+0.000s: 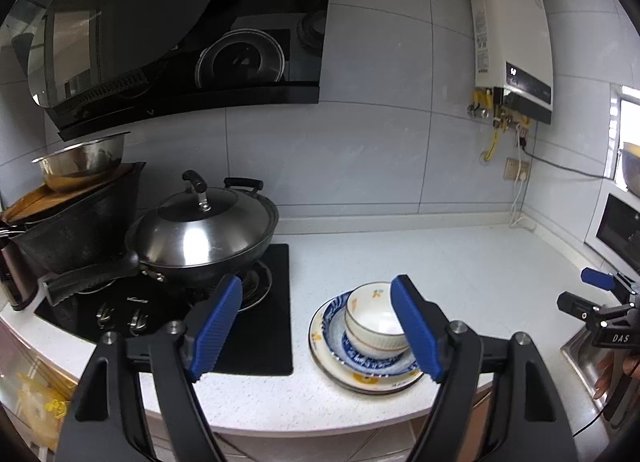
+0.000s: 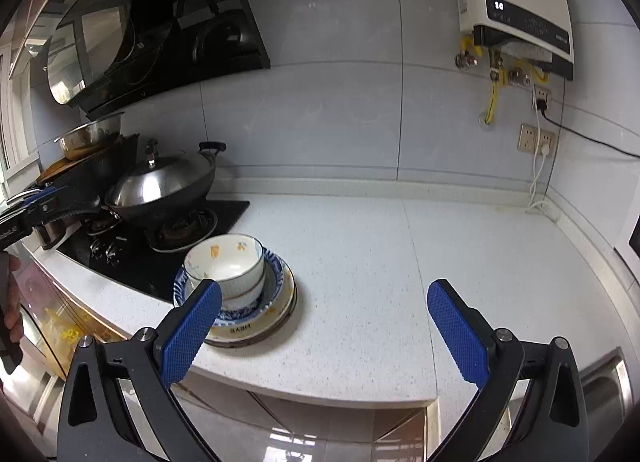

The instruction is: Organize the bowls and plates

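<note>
A stack of dishes stands near the front edge of the white counter point(image 1: 460, 262): two white bowls point(image 1: 372, 320) nested on a blue-patterned plate point(image 1: 372, 362), on a larger cream plate point(image 1: 368, 380). In the right wrist view the bowls point(image 2: 226, 262) and plates point(image 2: 276, 298) sit left of centre on the counter point(image 2: 400, 262). My left gripper point(image 1: 316, 326) is open and empty, above the front edge, its right finger beside the bowls. My right gripper point(image 2: 324, 326) is open and empty, right of the stack. It also shows in the left wrist view point(image 1: 592, 294).
A black gas hob point(image 1: 256, 326) lies left of the stack, with a lidded wok point(image 1: 200, 234) on it. A steel bowl point(image 1: 80, 159) sits on stacked pans at far left. A steel sink point(image 1: 580, 354) is at the right. A water heater point(image 2: 516, 9) and sockets point(image 2: 536, 139) are on the wall.
</note>
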A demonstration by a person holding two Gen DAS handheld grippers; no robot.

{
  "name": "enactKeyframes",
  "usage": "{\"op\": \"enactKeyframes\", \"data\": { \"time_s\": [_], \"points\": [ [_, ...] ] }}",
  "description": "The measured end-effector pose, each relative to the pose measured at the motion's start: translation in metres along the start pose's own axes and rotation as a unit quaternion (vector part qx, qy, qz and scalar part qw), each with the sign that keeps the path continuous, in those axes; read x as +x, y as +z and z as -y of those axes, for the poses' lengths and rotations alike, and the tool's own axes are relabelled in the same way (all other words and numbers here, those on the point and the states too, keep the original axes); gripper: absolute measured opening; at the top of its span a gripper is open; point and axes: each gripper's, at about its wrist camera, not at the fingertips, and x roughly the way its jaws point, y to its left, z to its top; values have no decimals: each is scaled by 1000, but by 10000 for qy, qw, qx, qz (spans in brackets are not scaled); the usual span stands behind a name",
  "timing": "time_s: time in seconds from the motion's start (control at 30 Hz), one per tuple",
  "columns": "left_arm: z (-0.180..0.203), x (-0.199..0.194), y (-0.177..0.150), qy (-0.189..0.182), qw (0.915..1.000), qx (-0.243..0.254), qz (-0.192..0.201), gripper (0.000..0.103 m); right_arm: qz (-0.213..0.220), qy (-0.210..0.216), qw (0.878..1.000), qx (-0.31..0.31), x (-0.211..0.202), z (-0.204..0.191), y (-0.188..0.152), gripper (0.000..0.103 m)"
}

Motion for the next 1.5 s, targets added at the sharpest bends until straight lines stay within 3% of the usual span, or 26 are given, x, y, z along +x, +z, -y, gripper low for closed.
{"op": "enactKeyframes", "data": {
  "time_s": [0.17,0.37,0.63,0.93,1.1,1.5],
  "points": [
    [5,-9,-2,186,9998,75,-55,77,-298,4,9995,70,7,6,-11,102],
    [2,-12,4,86,9995,280,73,77,-457,-151,9988,-7,2,-10,-20,102],
    [-11,0,10,-341,9979,551,54,77,-433,-572,9974,-105,-11,-25,-16,102],
    [-32,17,17,-618,9957,677,89,77,-316,-965,9939,421,-12,-30,-11,102],
    [-38,16,17,-726,9957,582,-10,77,-337,-891,9944,468,-4,-32,-9,102],
    [-34,9,10,-488,9980,311,-240,77,-533,-605,9964,279,13,-24,-7,102]
  ]
}}
